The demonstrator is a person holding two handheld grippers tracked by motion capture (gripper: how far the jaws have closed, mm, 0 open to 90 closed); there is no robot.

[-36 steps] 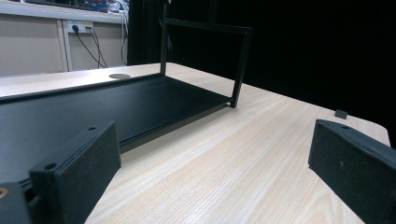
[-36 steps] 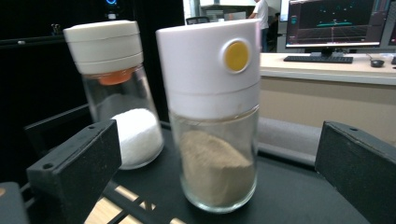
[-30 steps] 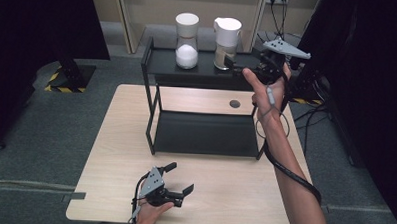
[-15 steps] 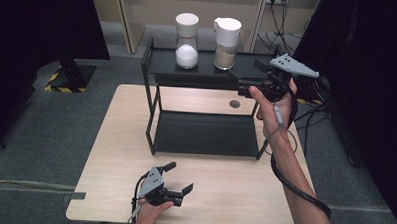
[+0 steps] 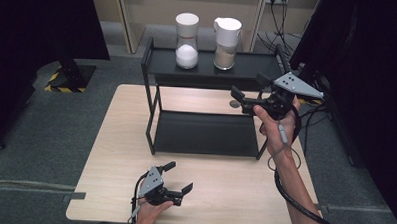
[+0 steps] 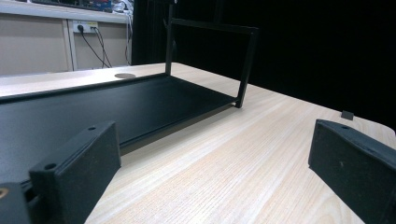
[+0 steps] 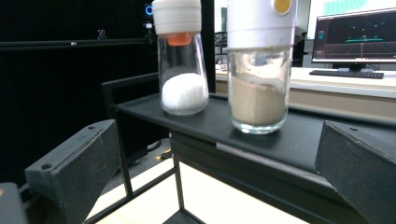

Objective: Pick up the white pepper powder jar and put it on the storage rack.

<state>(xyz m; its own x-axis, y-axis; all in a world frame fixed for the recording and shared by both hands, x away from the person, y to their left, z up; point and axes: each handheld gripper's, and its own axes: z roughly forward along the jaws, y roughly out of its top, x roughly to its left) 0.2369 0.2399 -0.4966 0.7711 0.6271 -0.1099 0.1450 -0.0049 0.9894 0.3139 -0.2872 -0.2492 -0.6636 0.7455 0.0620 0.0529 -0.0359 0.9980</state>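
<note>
High view: right gripper [image 5: 248, 92], jaws wide and empty, has been swung toward the brown jar [image 5: 226, 38]; a grasp looks next.

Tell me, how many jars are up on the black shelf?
2. The jar with white powder stands at the left of the top shelf; the jar with tan powder stands beside it, nearer the right gripper.

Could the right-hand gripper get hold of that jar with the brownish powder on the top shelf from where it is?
Probably yes: the right gripper has its jaws open and faces the brown-powder jar, with open space between; the white-powder jar stands apart beside it.
</note>
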